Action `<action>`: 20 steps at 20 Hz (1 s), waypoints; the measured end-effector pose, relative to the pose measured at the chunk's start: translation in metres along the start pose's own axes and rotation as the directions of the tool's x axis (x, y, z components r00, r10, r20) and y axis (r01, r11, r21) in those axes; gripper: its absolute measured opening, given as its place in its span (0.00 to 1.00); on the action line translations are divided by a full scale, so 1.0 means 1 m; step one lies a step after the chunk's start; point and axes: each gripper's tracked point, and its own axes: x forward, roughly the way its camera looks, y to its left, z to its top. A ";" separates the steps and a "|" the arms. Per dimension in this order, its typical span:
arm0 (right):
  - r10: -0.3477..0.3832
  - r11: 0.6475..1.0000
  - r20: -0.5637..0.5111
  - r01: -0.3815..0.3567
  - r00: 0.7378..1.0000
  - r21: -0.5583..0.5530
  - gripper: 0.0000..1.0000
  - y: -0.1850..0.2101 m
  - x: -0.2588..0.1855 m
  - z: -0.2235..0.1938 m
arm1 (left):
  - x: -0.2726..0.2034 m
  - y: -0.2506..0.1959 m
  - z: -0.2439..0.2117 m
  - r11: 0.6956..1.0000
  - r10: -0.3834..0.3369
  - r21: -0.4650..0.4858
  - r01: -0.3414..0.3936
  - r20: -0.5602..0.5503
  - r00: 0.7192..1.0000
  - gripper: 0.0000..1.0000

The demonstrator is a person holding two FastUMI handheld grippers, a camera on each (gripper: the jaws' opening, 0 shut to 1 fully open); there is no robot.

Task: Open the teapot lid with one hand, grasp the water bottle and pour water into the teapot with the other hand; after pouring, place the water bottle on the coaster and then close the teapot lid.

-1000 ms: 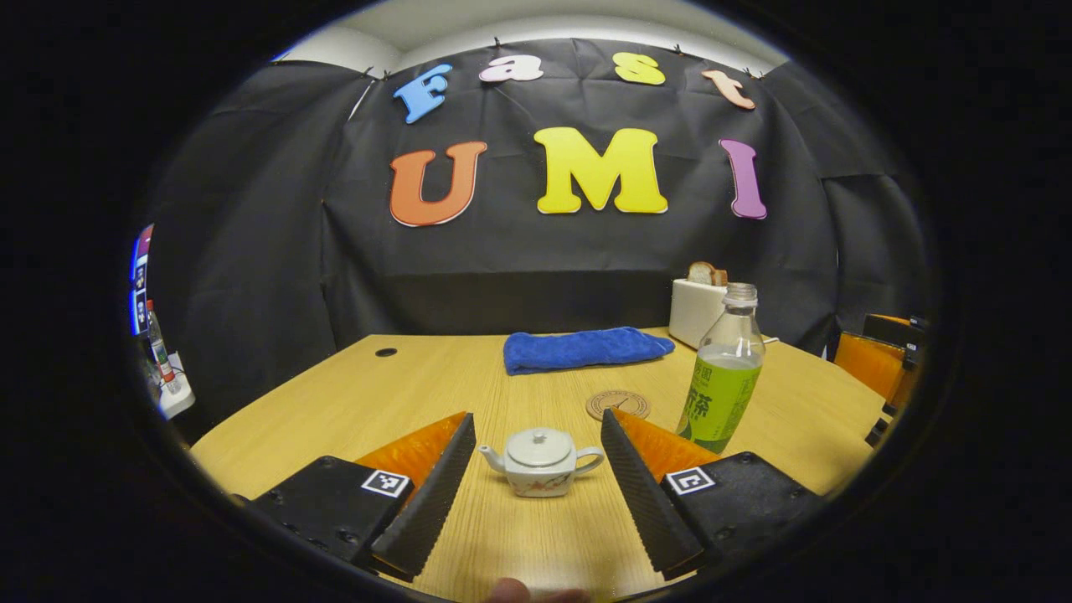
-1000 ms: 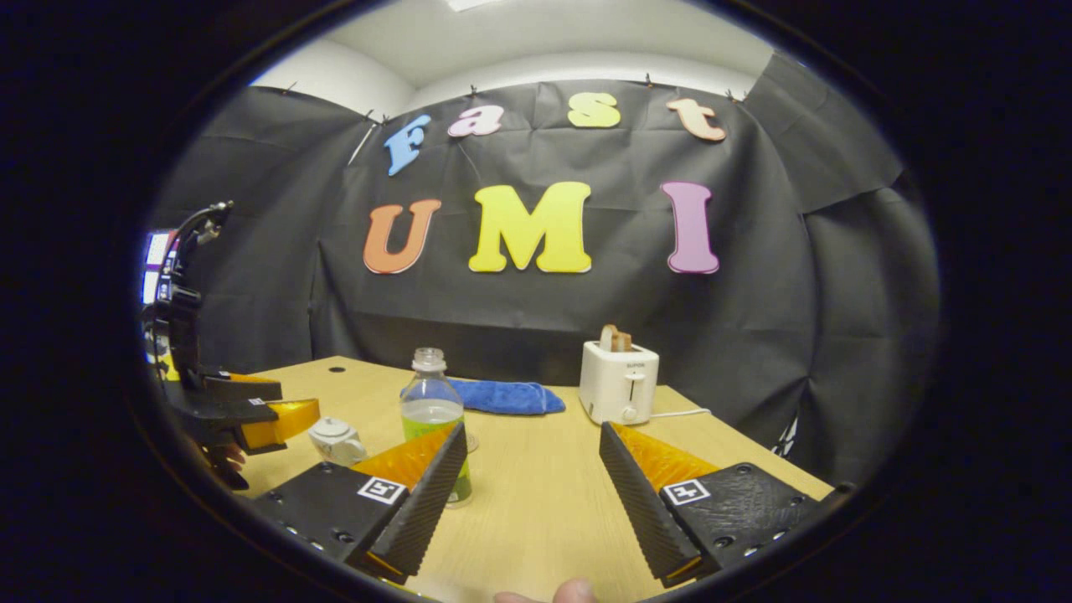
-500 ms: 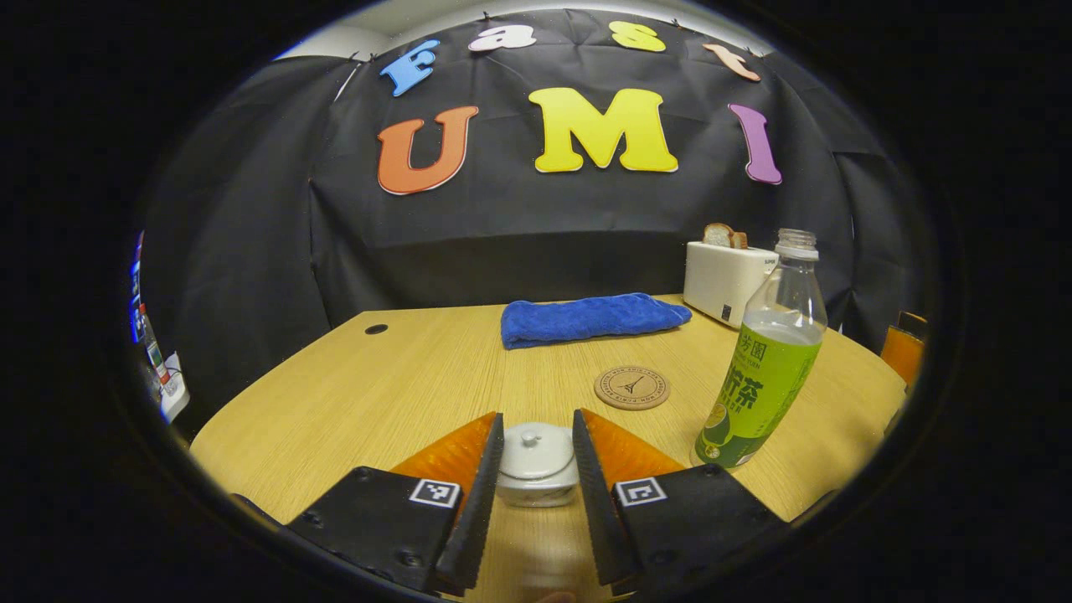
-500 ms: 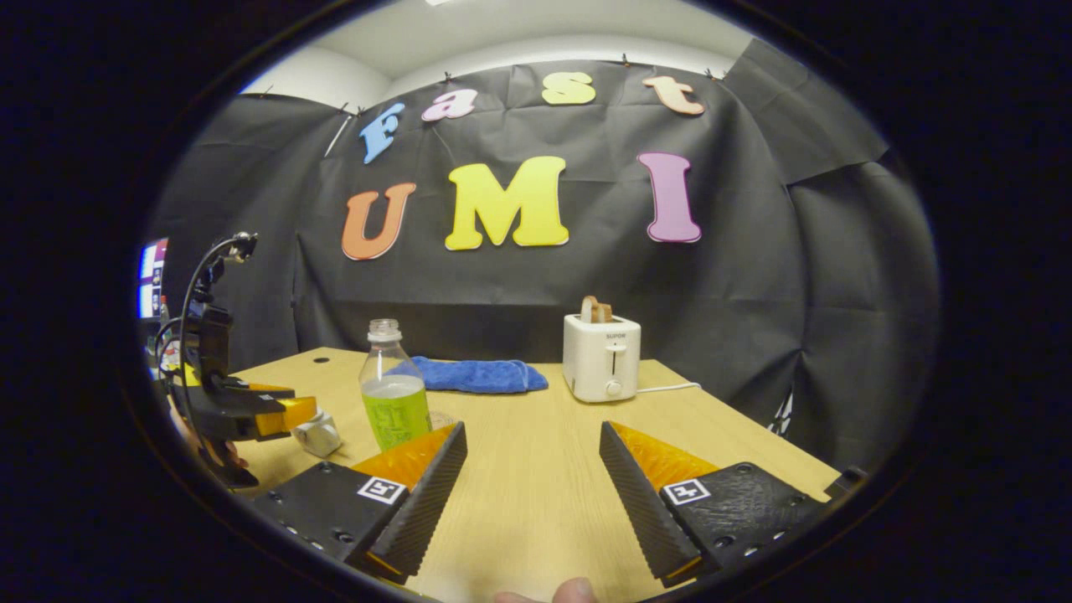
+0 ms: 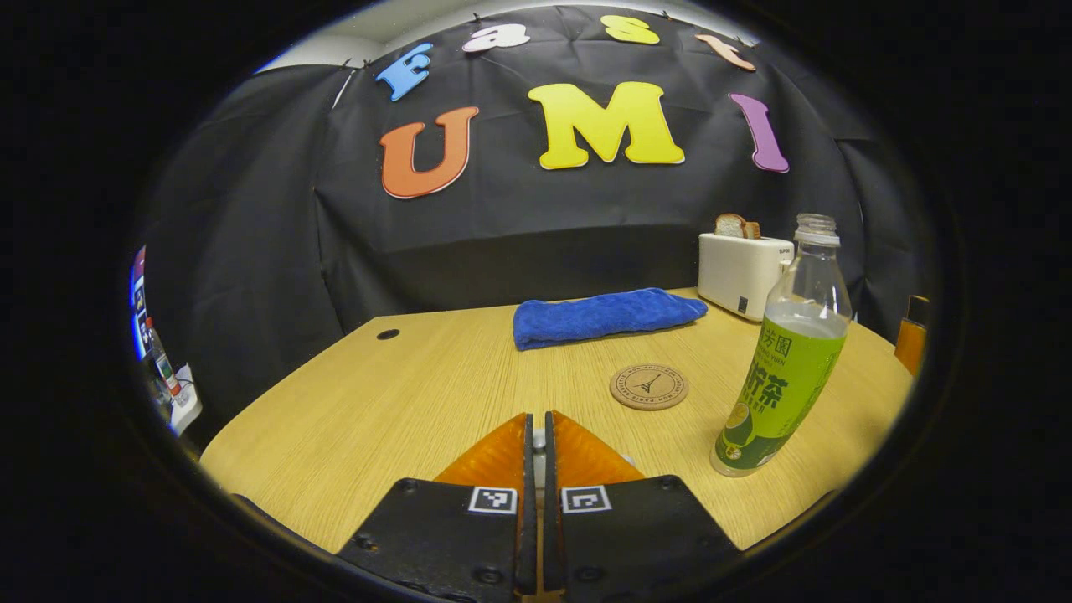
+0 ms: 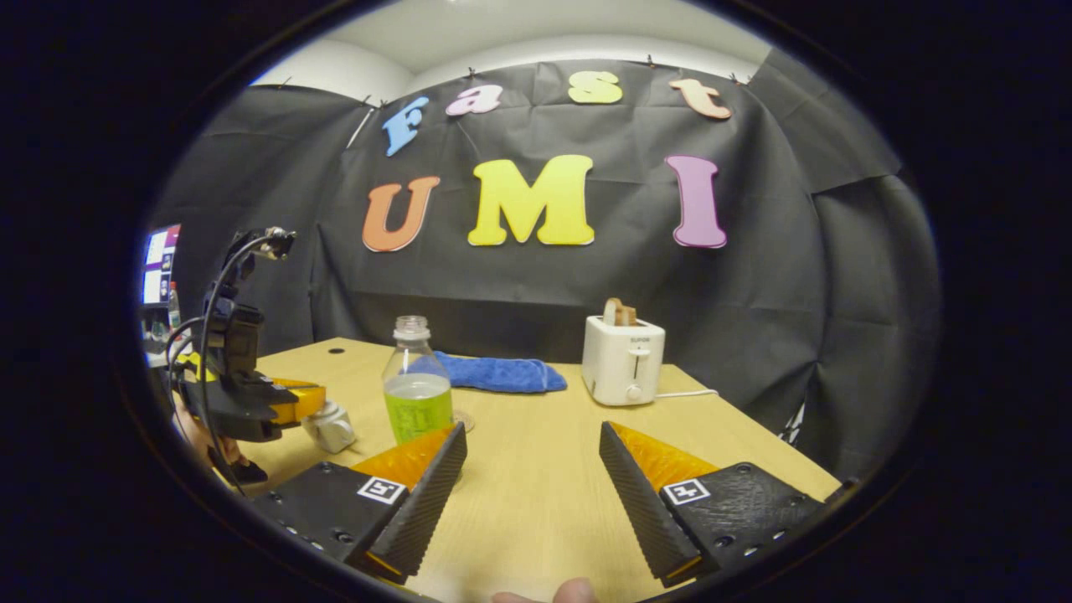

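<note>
In the left gripper view my left gripper [image 5: 537, 421] is closed to a narrow slit, with a sliver of the white teapot lid knob [image 5: 537, 439] pinched between the fingers; the pot's body is hidden beneath them. The right gripper view shows the small white teapot [image 6: 330, 428] at the left, with the left gripper [image 6: 289, 404] right over it. The uncapped water bottle [image 5: 783, 389] with green drink [image 6: 416, 392] stands upright to the right of the pot. A round cork coaster [image 5: 648, 386] lies behind them. My right gripper [image 6: 532, 469] is open over bare table, right of the bottle.
A blue folded towel [image 5: 607, 316] lies at the back of the wooden table [image 5: 402, 394]. A white toaster [image 6: 624, 362] with bread in it stands at the back right, its cord trailing right. A hand [image 6: 201, 435] holds the left gripper near the table's left edge.
My left gripper came down over the teapot and its fingers closed from wide open to a slit on the lid knob. The right gripper stayed open and shifted only slightly.
</note>
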 end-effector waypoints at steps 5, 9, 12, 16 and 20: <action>0.072 0.997 -0.016 -0.072 0.997 -0.002 0.95 0.025 0.007 -0.003 | -0.012 0.002 0.011 0.999 -0.034 0.000 0.034 0.048 0.998 0.03; 0.126 0.992 -0.038 -0.126 0.991 0.014 0.95 0.047 0.012 -0.012 | -0.024 0.005 0.015 0.998 -0.060 -0.018 0.061 0.062 0.996 0.03; 0.163 0.986 -0.064 -0.161 0.985 0.033 0.95 0.066 0.019 -0.018 | -0.041 0.015 0.022 0.998 -0.060 -0.030 0.063 0.095 0.994 0.03; 0.186 0.982 -0.085 -0.182 0.979 0.055 0.97 0.091 0.035 -0.023 | -0.057 0.032 0.018 0.998 -0.051 -0.037 0.055 0.101 0.994 0.03; 0.126 0.992 -0.084 -0.125 0.988 0.015 0.95 0.097 0.061 -0.022 | -0.066 0.049 0.009 0.998 -0.038 -0.052 0.044 0.096 0.995 0.03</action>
